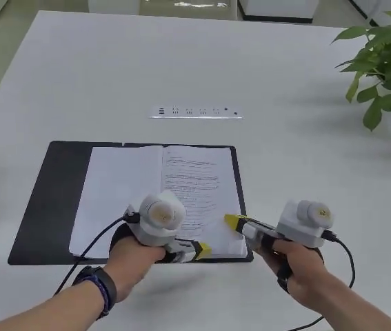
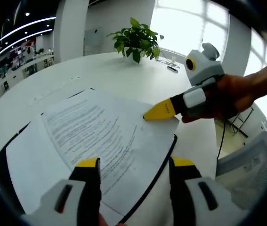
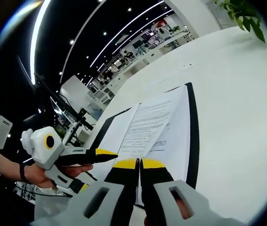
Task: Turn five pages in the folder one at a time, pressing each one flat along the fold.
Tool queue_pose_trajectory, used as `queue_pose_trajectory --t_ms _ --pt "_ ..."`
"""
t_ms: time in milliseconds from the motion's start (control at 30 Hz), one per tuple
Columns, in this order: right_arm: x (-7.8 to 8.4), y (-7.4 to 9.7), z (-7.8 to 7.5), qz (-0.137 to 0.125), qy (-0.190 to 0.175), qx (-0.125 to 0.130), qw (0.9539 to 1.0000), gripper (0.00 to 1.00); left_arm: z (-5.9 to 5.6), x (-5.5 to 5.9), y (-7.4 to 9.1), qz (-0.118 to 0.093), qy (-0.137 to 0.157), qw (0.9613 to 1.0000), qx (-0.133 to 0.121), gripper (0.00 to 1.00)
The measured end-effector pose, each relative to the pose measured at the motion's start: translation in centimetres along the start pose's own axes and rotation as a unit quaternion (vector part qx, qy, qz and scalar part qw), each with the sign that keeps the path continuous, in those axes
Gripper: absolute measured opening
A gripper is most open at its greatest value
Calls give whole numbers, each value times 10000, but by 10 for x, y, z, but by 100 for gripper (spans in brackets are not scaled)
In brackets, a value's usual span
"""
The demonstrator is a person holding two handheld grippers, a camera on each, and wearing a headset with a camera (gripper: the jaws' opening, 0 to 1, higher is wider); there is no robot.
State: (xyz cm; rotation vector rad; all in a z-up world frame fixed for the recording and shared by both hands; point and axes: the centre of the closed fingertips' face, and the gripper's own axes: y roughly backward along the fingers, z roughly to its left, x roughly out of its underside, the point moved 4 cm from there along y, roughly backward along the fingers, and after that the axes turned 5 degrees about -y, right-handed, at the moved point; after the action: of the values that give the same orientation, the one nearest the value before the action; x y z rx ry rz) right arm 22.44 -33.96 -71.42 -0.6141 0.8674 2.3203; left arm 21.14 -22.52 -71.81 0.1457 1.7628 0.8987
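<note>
1. The left hand-held gripper (image 2: 134, 165) has its jaws spread wide apart and nothing is between them. Its yellow tips stand on either side of the lower right part of the open folder (image 2: 2, 160). I cannot tell whether they touch the paper.
2. In the head view the left hand-held gripper (image 1: 199, 250) is at the near edge of the folder (image 1: 50, 200), and its tips point to the right.
3. The right hand-held gripper (image 3: 139, 164) has its two jaws pressed together. It is not clear whether a sheet is caught between them.
4. In the left gripper view the right hand-held gripper (image 2: 160, 110) comes in from the right, and its yellow tip lies at the outer edge of the printed page (image 2: 95, 132).
5. In the head view the right hand-held gripper (image 1: 234, 221) points to the left, and its tip is over the lower right corner of the printed page (image 1: 195, 183).
6. The folder (image 3: 190, 122) lies open and flat on the white worktop (image 1: 181, 62), just in front of the person. The printed page (image 3: 149, 122) is on the right side and a blank page (image 1: 119, 193) is on the left side, with bare black cover beyond it.
7. A socket strip (image 1: 195, 112) is set in the worktop behind the folder.
8. A green plant (image 1: 385, 55) stands at the far right, well apart from the folder.
</note>
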Motion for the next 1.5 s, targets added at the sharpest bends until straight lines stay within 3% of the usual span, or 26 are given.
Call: queue_pose_trajectory --t_ms 367,767,900,1100,1367,1500 --pt "-7 8 13 -161 -89 -147 9997 0 5 10 35 44 -90 9999 -101 62" --pt "-8 -4 40 -228 -9 -377 9990 0 36 11 88 -201 145 9974 -680 65" --pt "-10 -10 55 -244 72 -508 9984 0 45 12 111 -367 313 9948 -898 65" --pt "-5 -20 67 -201 90 -606 9979 0 58 20 134 -422 373 9925 -1083 65" --pt "-11 -38 93 -210 191 -824 9962 0 75 27 165 -638 535 9863 -1425 67" --pt "-14 -50 112 -272 186 -975 9947 0 83 36 181 -667 620 9834 -1569 68"
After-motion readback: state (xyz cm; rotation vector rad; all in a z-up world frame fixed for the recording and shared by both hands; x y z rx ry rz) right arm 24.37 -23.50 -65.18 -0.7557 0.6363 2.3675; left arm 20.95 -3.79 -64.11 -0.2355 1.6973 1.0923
